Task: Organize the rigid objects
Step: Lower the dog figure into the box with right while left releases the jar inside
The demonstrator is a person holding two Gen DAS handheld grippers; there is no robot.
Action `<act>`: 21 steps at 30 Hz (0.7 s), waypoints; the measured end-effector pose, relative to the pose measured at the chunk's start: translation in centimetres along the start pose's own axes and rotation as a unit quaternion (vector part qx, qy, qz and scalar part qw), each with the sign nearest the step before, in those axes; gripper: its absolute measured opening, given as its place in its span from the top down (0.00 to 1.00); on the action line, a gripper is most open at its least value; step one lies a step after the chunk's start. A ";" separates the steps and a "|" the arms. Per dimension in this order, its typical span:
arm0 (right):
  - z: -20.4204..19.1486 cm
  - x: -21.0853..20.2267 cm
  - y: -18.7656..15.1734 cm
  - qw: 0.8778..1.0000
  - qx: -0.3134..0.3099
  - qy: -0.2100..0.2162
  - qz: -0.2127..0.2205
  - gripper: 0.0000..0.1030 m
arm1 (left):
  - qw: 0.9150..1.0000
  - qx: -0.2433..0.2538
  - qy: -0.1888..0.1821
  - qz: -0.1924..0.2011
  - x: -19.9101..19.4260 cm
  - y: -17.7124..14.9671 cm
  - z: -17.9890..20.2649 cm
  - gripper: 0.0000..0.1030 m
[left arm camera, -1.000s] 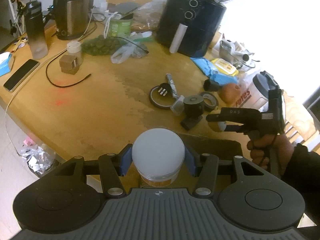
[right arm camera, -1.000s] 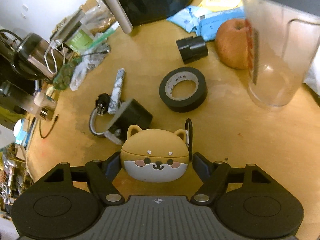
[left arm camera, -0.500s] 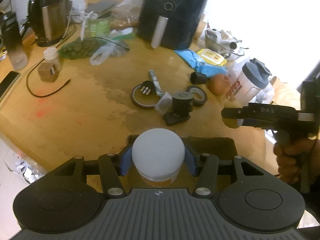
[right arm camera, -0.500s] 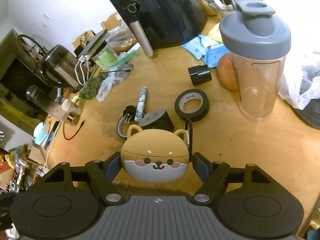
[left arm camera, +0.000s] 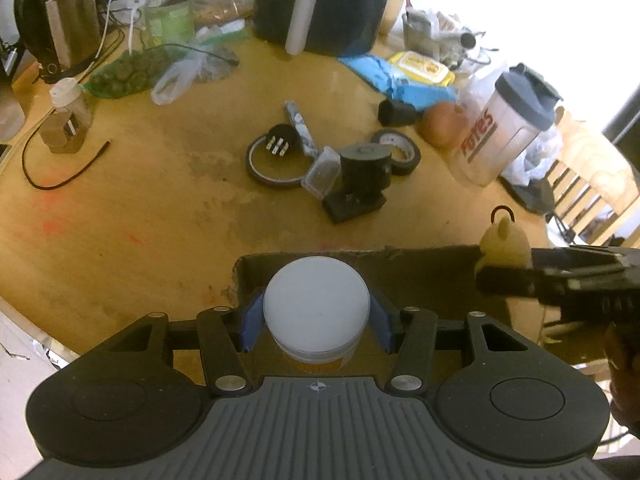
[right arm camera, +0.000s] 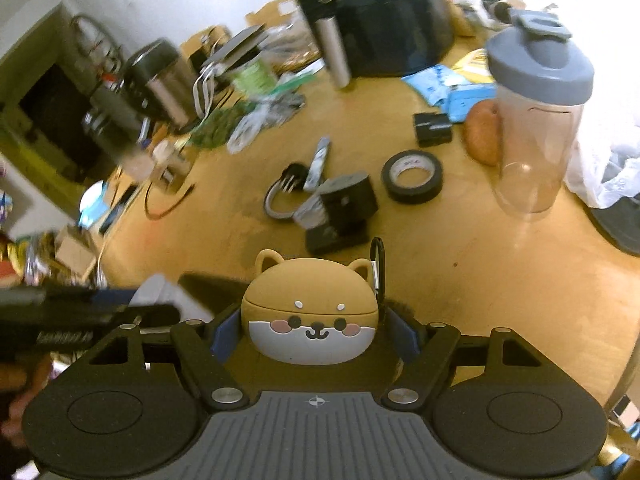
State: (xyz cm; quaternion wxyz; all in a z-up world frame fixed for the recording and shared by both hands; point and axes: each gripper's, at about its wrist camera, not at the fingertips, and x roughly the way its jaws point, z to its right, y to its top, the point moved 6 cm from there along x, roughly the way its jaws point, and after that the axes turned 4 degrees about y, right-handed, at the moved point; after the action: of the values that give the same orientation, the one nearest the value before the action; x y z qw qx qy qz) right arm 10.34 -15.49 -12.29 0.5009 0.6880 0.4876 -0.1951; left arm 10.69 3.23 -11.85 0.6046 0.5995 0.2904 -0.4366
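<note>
My left gripper is shut on a small jar with a white lid, held over the open cardboard box at the table's near edge. My right gripper is shut on a tan dog-faced earbud case with a black ring clip. In the left wrist view the case and the right gripper's finger hang over the box's right end. The right wrist view shows the jar's lid and the left gripper's finger at the lower left.
On the wooden table lie a black tape roll, a thin tape ring, a black cylinder on a base, a clear small box, an apple and a shaker bottle. An air fryer and kettle stand behind.
Both grippers pulled back toward the near edge and the box. The right gripper rose away from the tape roll with the dog case; the left one sank with the jar toward the box.
</note>
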 end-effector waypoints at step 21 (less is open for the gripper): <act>-3.1 4.2 -2.7 0.967 -0.207 -0.110 -0.102 0.23 | 0.997 0.066 0.039 -0.022 3.2 -0.4 0.2 0.48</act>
State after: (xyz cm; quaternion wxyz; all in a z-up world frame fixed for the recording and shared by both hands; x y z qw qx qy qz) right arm 9.25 -10.72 -15.52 0.6608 0.4900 0.5266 -0.2143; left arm 11.71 2.47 -14.84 0.5420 0.6484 0.2975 -0.4442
